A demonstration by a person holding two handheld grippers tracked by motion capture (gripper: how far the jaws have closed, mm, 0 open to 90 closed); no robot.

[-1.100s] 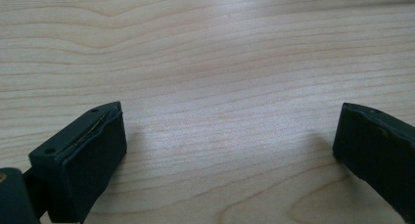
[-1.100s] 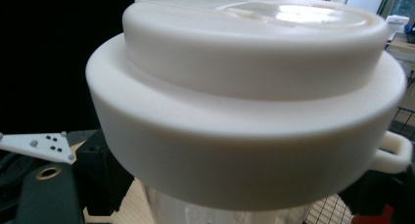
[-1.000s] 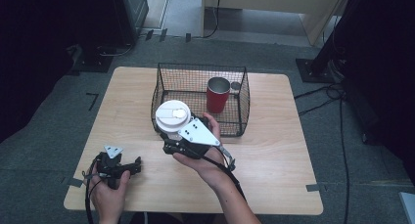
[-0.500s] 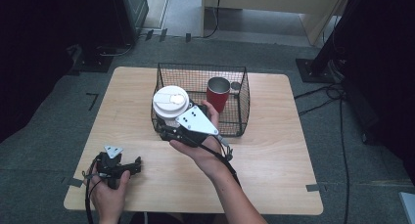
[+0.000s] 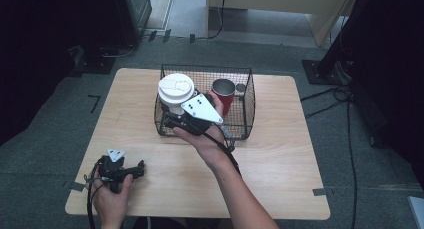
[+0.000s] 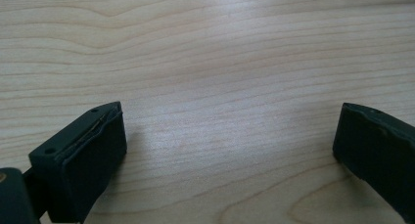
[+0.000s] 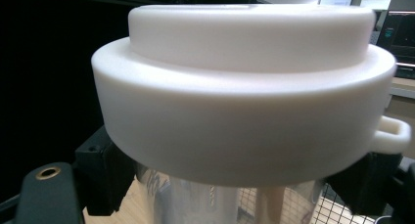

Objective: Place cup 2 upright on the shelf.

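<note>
Two grippers are in my hands, and one big job is in the air. The pale wooden table [image 5: 280, 159] is the biggest thing here. On it sits the black wire basket [image 5: 246, 96], and a red cup with a shiny metal inside [image 5: 223, 93] stands in the basket's right part.

My right gripper [image 5: 172, 120] holds a shiny metal cup with a thick white lid [image 5: 176, 89]. The cup hangs in the air over the basket's left front corner. In the right gripper view, the black jaws press on the metal sides just under the white lid [image 7: 244, 92]. They are closed tight around it.

I think the cup could slip, because the metal is smooth and the jaws grip only a thin band below the lid. The lid is wide, so I think it could bump the wire rim or the red cup if I go down crooked. That could tip the cup.

My left gripper [image 5: 131, 170] rests on the table near the front left edge. Its jaws are wide apart and hold nothing.
</note>
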